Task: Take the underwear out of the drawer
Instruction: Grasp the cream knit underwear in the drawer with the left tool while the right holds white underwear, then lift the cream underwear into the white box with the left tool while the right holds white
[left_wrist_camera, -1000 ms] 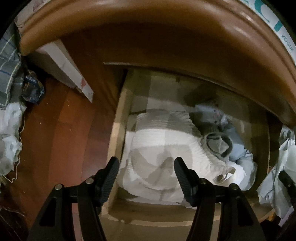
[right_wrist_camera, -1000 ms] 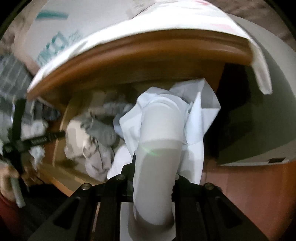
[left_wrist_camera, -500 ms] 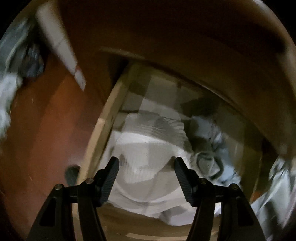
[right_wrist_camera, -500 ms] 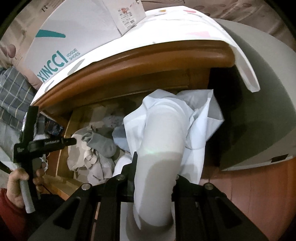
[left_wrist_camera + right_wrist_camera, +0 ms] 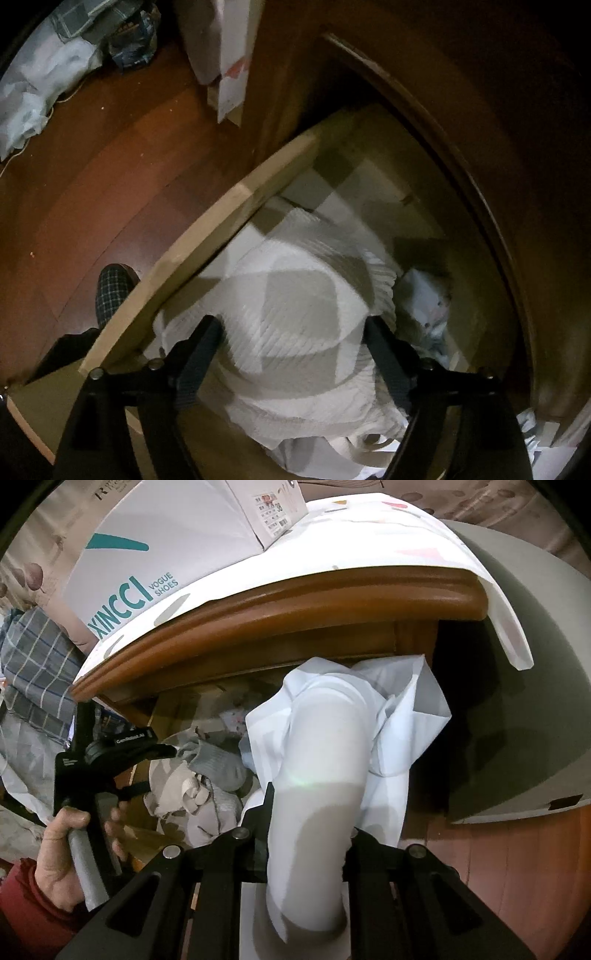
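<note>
Now right gripper (image 5: 306, 834) clenched on pale underwear (image 5: 325, 760), held up near the drawer's (image 5: 207, 236) right end. Left gripper (image 5: 295, 354) spread wide, straddling white ribbed garment (image 5: 295, 306) in drawer, not gripping.

Dim room, reddish-brown wood floor (image 5: 110, 192). Wooden nightstand (image 5: 295, 605) with rounded top edge, patterned white cover (image 5: 369, 535) draped over it, XINCCI shoe box (image 5: 166, 550) on top. Plaid bedding (image 5: 33, 664) beside it; grey-white rounded object (image 5: 524, 701) on the other side.
</note>
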Motion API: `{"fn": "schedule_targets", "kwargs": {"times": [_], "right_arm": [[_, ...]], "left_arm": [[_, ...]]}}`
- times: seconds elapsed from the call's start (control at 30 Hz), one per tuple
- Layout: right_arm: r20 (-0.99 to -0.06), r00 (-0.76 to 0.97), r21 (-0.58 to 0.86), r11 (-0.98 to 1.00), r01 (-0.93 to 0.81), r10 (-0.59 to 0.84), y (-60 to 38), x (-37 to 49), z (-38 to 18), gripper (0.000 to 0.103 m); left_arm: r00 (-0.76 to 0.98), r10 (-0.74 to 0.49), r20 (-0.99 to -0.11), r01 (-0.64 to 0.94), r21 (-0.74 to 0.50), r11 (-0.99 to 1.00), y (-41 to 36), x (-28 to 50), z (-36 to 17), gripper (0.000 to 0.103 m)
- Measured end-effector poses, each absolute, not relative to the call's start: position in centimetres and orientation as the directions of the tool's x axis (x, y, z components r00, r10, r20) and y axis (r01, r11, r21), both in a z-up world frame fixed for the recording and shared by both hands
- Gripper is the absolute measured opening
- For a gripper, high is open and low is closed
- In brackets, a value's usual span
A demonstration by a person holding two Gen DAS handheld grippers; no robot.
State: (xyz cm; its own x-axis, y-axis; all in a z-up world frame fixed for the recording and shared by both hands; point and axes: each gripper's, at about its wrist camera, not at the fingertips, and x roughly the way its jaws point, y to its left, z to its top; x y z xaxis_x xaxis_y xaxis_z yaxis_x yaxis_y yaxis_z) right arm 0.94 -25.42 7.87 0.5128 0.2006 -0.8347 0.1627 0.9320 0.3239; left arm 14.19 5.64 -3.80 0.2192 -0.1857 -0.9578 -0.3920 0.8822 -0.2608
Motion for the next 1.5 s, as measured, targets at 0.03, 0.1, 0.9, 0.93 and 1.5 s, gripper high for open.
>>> {"fn": "schedule_targets", "kwargs": {"times": [0.03,0.1,0.9,0.93,1.5], "right_arm": [[-0.834,0.514,0.326,0.932,0.162,0.202,-25.5,0.9,7.9,0.014],[-0.831,0.518,0.327,0.931,0.160,0.203,-25.6,0.8,8.0,0.014],[-0.830,0.515,0.347,0.921,0.176,0.214,-25.9,1.0,8.0,0.015],[-0.830,0.515,0.346,0.922,0.174,0.214,-25.9,1.0,8.0,0.015],[-0.841,0.527,0.237,0.958,0.164,0.118,-24.9,1.1,8.4,0.015]], "left_arm": [[0.211,-0.180,-0.961,-0.387,-0.251,0.887,5.4,14.3,-3.9,0.086],[0.198,-0.186,-0.962,-0.390,-0.252,0.886,5.4,14.3,-4.2,0.088],[0.088,-0.221,-0.971,-0.261,-0.237,0.936,4.5,14.8,-5.4,0.030],[0.090,-0.226,-0.970,-0.253,-0.242,0.937,4.2,14.2,-4.7,0.029],[0.255,-0.195,-0.947,-0.007,-0.204,0.979,5.8,10.1,3.6,0.029]]}}
